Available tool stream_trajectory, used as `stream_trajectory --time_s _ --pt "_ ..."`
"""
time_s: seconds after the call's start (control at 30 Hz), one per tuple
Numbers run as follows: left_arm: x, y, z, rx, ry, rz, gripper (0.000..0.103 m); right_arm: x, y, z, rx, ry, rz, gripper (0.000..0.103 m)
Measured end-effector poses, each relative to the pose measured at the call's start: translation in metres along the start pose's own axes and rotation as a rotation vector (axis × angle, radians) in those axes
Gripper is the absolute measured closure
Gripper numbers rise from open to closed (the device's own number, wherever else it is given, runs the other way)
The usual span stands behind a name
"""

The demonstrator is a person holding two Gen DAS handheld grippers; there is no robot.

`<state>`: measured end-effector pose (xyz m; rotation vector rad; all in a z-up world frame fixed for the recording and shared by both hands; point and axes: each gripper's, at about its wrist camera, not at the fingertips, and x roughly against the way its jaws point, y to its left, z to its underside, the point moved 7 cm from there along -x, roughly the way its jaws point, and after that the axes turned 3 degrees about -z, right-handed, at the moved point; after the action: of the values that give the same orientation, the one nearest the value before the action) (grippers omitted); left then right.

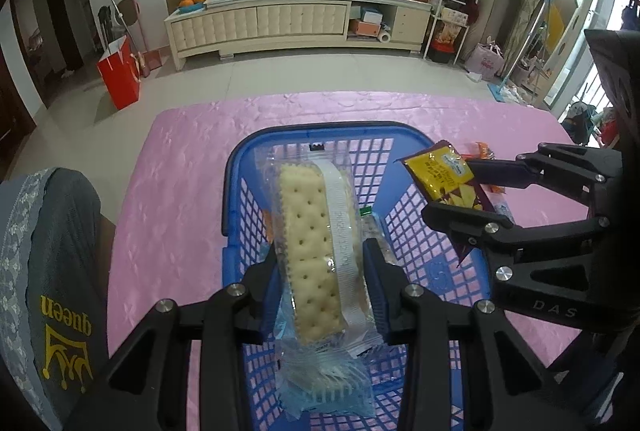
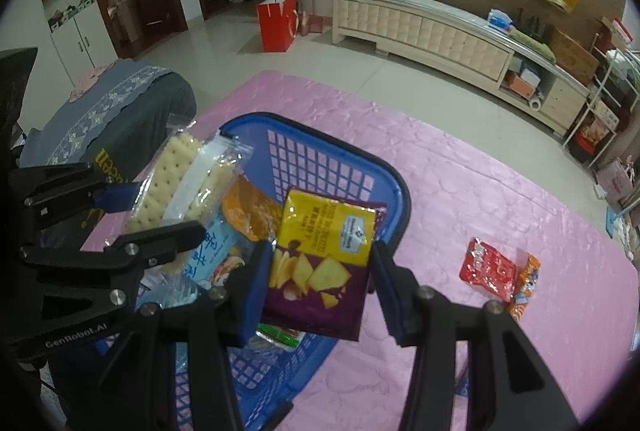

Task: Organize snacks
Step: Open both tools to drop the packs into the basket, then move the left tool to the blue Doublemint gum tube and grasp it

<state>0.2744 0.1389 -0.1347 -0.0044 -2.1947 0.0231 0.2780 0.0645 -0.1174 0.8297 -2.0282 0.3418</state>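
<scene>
The cracker pack (image 1: 316, 251) is clamped in the left claw (image 1: 320, 267) above the blue basket (image 1: 400, 135); the chip bag (image 2: 320, 263) is clamped in the right claw (image 2: 320, 271) over its rim (red snack packets (image 2: 488, 271) lie apart on the pink table (image 2: 480, 191)).

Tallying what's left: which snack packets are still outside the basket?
The red packet and small orange packet, lying together on the pink cloth; the others are held or in the basket.

dim indoor light | daylight glare far right | fisheye bending, dark vignetted corners
</scene>
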Motion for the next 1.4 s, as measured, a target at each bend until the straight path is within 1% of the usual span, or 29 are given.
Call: stream_trajectory --time_s 0.17,0.2,0.27,0.3,0.33,0.4,0.43,0.5,0.6,0.73,0.93,1.07,1.27,1.4 --pt "-0.004 0.006 0.001 0.006 0.000 0.000 0.066 -0.005 0.001 0.000 0.015 0.010 -0.002 0.049" --pt "-0.005 0.007 0.002 0.008 0.001 0.000 0.063 -0.005 0.001 0.000 0.017 0.009 -0.003 0.049" --pt "-0.006 0.007 0.001 0.007 0.003 -0.011 0.051 -0.006 0.000 -0.001 0.018 0.000 -0.001 0.048" --pt "-0.005 0.008 0.000 0.002 -0.006 -0.026 0.044 -0.008 0.000 -0.001 0.016 0.007 -0.006 0.046" --pt "-0.003 0.007 0.000 0.004 -0.016 -0.030 0.042 -0.011 0.000 0.000 0.012 0.027 -0.014 0.041" --pt "0.000 0.010 0.000 0.017 -0.020 -0.017 0.041 -0.016 0.002 0.000 0.011 0.047 -0.028 0.035" --pt "0.002 0.009 0.000 0.020 -0.018 -0.012 0.040 -0.014 0.001 0.000 0.013 0.036 -0.017 0.029" --pt "0.006 0.010 0.002 0.016 -0.021 -0.016 0.038 -0.008 -0.001 -0.001 0.013 0.013 0.011 0.023" --pt "0.012 0.009 0.003 0.015 -0.022 -0.028 0.038 0.002 -0.005 0.000 -0.005 -0.005 0.017 0.022" --pt "0.024 0.004 0.003 0.021 -0.032 -0.019 0.038 0.019 -0.012 0.003 -0.023 -0.023 0.032 0.022" --pt "0.046 -0.022 -0.001 -0.025 -0.055 -0.028 0.038 0.053 -0.027 0.012 -0.051 -0.066 0.047 0.022" --pt "0.056 -0.044 -0.004 -0.054 -0.060 -0.027 0.038 0.076 -0.043 0.023 -0.057 -0.078 0.066 0.021" --pt "0.064 -0.090 -0.012 -0.113 -0.069 -0.012 0.037 0.109 -0.078 0.041 -0.106 -0.120 0.087 0.021" --pt "0.061 -0.129 -0.016 -0.146 -0.071 0.007 0.035 0.119 -0.101 0.055 -0.134 -0.125 0.109 0.021"
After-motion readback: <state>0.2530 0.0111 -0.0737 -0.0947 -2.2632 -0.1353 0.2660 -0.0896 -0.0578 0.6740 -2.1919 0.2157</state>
